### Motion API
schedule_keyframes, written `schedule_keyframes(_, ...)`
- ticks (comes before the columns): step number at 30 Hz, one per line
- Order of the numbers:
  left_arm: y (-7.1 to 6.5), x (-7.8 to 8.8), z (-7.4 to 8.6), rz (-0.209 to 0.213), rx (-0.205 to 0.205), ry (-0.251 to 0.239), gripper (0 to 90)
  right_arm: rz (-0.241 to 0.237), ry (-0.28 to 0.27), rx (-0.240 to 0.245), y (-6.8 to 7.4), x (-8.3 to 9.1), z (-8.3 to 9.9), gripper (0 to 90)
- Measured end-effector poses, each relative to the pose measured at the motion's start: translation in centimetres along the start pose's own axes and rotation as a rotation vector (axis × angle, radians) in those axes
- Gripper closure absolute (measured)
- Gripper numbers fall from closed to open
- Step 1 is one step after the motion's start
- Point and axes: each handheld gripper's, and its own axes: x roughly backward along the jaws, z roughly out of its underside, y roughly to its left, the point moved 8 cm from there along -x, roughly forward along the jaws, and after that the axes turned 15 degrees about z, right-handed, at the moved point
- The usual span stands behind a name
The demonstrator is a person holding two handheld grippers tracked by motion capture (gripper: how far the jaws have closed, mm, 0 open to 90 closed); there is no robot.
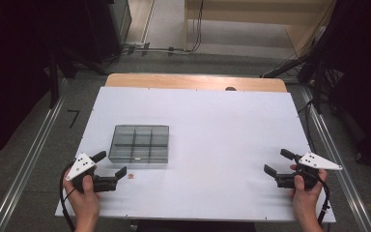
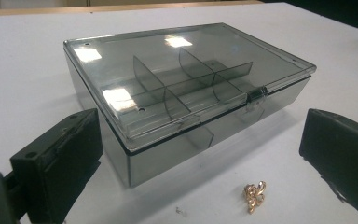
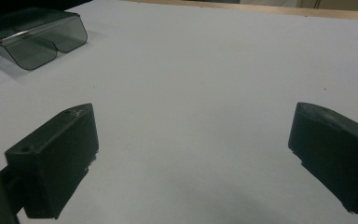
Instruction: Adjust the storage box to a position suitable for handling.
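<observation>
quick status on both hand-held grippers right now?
Left hand-held gripper: open, holding nothing; the small gold trinket lies on the table between its jaws.
Right hand-held gripper: open, holding nothing.

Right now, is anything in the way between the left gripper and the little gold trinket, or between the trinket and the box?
Nothing lies between the open left gripper and the gold trinket. The compartment box has its clear lid shut and latched, so the lid blocks the way in.
</observation>
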Motion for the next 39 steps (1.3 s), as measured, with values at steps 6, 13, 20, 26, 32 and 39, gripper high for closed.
schedule_keyframes(6,-0.1,0.2,-0.6,-0.014,0.001,-0.011,0.0,-0.003,-0.002,0.015,0.2,0.1,0.0,0.0)
schedule_keyframes(13,-1.0,0.4,-2.1,-0.056,-0.027,0.011,3.2,-0.02,-0.008,-0.006,0.2,0.1,0.0,0.1)
schedule_keyframes(20,-1.0,0.2,-3.3,-0.106,-0.005,0.037,11.0,-0.025,-0.011,-0.017,0.1,0.1,0.0,0.1)
schedule_keyframes(26,0.0,0.6,-4.5,-0.139,0.052,0.041,32.6,-0.014,-0.01,-0.018,0.0,0.2,0.1,0.1)
schedule_keyframes(32,1.4,0.0,-5.4,-0.14,0.075,0.083,63.4,-0.01,-0.002,-0.005,0.1,0.1,0.1,0.1)
schedule_keyframes(39,3.0,-0.9,-6.1,-0.138,0.101,0.114,83.5,-0.011,0.003,-0.004,0.1,0.1,0.2,0.1)
